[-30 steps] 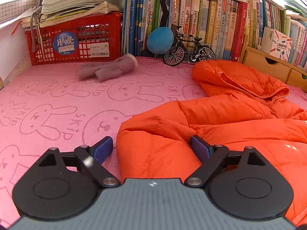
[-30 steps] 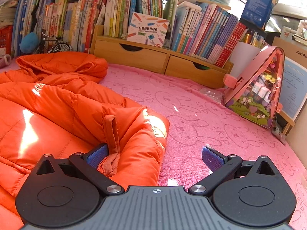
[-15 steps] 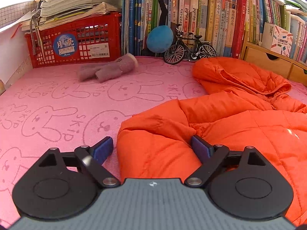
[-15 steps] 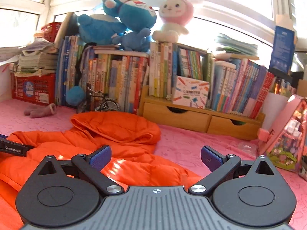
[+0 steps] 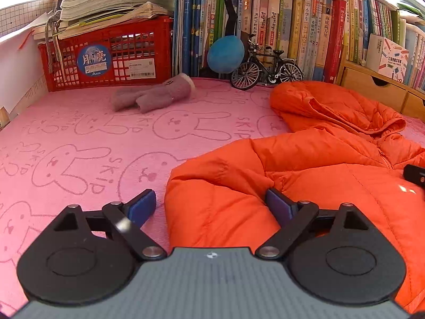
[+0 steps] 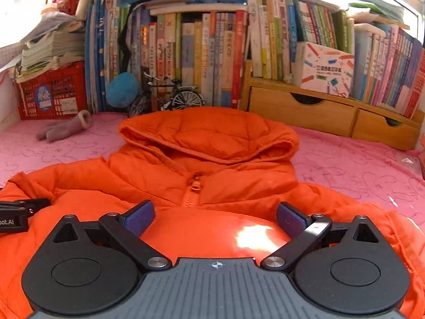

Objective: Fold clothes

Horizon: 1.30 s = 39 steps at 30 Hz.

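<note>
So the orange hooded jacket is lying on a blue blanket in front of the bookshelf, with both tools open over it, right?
Not quite: the blanket is pink, with rabbit outlines, as the right wrist view shows. The rest holds: the orange hooded jacket lies in front of the bookshelf, and the left tool and right tool are open over it.

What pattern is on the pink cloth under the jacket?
Outlined rabbits with "SKIP" lettering on the pink cloth; clearest in the left wrist view.

The pink cloth (image 5: 79, 133) reads "SKIP"; the red basket's (image 5: 111, 58) round sticker reads "Moon".
</note>
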### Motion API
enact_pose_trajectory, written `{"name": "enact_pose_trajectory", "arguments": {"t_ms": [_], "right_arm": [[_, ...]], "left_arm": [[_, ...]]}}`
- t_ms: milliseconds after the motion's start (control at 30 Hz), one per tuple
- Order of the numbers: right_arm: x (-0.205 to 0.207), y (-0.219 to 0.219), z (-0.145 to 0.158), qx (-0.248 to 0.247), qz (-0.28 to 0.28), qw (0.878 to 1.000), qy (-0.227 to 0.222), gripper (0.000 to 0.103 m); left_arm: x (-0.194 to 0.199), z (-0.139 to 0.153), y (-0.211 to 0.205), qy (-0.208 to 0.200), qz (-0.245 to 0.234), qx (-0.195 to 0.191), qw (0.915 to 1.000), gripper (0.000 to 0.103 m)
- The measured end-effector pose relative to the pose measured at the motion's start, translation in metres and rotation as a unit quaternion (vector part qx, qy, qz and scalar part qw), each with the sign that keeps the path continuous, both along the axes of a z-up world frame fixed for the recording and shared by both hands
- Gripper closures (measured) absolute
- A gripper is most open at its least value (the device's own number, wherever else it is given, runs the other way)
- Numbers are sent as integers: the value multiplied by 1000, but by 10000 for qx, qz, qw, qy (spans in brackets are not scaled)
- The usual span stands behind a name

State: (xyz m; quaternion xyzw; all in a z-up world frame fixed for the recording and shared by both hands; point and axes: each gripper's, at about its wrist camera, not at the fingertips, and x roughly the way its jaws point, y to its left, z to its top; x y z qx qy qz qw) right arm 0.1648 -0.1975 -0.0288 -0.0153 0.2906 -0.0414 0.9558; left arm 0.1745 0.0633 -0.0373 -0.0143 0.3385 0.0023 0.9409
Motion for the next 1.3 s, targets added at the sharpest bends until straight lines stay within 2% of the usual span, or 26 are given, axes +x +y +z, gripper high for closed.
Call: {"name": "enact_pose_trajectory", "arguments": {"t_ms": [133, 200, 300, 467, 633, 767, 1100, 1167, 1233, 1300], "right_arm": [[-21, -55, -2, -674, -988, 9927, -134, 2], [-28, -82, -6, -492, -1171, 9919, -51, 1], [-30, -95, -12, -248, -1186, 9926, 81, 1], [-22, -85, -17, -501, -1060, 9925, 346, 0], [-19, -93, -18, -178, -1022, 9936, 435, 0], [-13, -109, -23, 419, -948, 9929, 591, 0], [-14, -111, -25, 588, -948, 9921, 571, 0], [-17, -114, -24, 698, -967, 9918, 451, 0], [-28, -119, -19, 926, -1040, 9902, 95, 0], [-41, -122, -13, 1145, -1108, 9868, -292, 0]], "left_arm": [[0, 0, 0, 5, 22, 13, 10000, 10], [0, 0, 0, 8, 25, 15, 10000, 9], [0, 0, 0, 12, 28, 16, 10000, 9], [1, 0, -1, 21, 46, 10, 10000, 8], [1, 0, 0, 19, 51, -34, 10000, 8], [2, 0, 0, 29, 69, -36, 10000, 8], [4, 0, 2, 65, 63, -51, 9999, 6], [1, 7, 3, 52, 143, -11, 9999, 6], [-5, 17, 5, 20, 259, 85, 9996, 11], [-22, 34, 7, -278, 344, 260, 9987, 13]]}}
